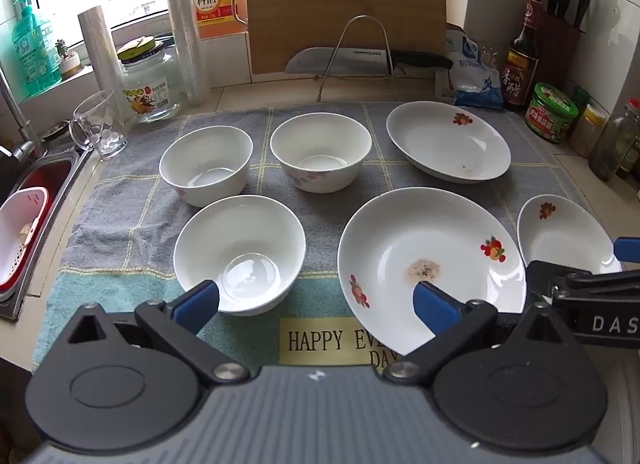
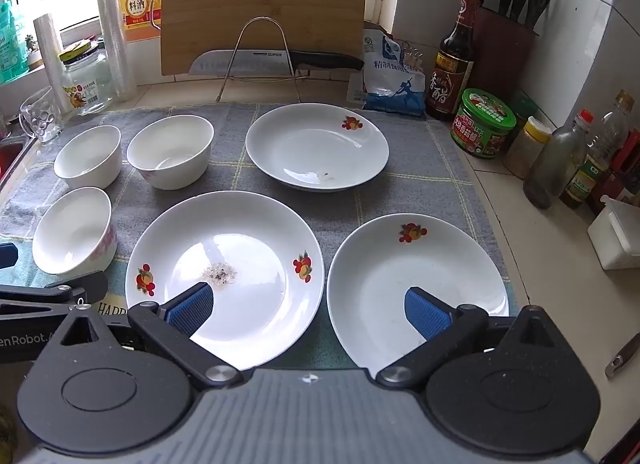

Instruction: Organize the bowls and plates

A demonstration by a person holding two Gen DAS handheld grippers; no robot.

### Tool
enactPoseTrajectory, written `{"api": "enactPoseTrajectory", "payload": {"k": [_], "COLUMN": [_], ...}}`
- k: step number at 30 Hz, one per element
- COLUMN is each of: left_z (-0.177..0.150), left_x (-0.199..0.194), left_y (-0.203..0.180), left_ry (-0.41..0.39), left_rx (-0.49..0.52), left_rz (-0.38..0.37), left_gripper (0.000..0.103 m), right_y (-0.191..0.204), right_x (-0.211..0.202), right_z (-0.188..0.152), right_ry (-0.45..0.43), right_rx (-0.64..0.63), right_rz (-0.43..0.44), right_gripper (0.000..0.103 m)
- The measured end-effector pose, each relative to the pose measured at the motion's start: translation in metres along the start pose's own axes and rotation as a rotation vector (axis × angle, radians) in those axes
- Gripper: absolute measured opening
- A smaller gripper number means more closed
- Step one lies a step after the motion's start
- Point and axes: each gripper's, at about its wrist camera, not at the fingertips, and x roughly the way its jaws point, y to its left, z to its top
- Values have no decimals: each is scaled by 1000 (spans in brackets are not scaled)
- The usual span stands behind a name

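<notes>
Three white bowls stand on a grey towel (image 1: 328,111): a near one (image 1: 239,252) and two behind it (image 1: 206,163) (image 1: 321,149). Three white plates with fruit prints lie to the right: a stained middle one (image 1: 430,260), a far one (image 1: 448,139) and a near right one (image 1: 564,232). My left gripper (image 1: 316,304) is open and empty, between the near bowl and the middle plate. My right gripper (image 2: 308,306) is open and empty, above the gap between the middle plate (image 2: 226,264) and the right plate (image 2: 416,284).
A sink (image 1: 36,199) with a red and white basket lies at the left edge. A glass mug (image 1: 98,127), a jar, bottles, a cutting board (image 1: 344,3) and a knife on a rack stand behind. Sauce bottles and a knife block (image 2: 508,35) line the right wall.
</notes>
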Motion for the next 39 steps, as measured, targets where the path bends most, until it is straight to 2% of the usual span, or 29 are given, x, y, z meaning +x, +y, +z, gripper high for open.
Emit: {"api": "enactPoseTrajectory", "payload": {"k": [39], "left_z": [0], "left_x": [-3], "left_y": [-2], "left_ry": [-12], "left_rx": [-1], "left_rz": [1], "left_gripper": [102], "right_y": [-1], "right_x": [-5], "right_z": [0], "right_ry": [-11], "right_rx": [-6], "right_rz": [-4], "right_gripper": [103]}}
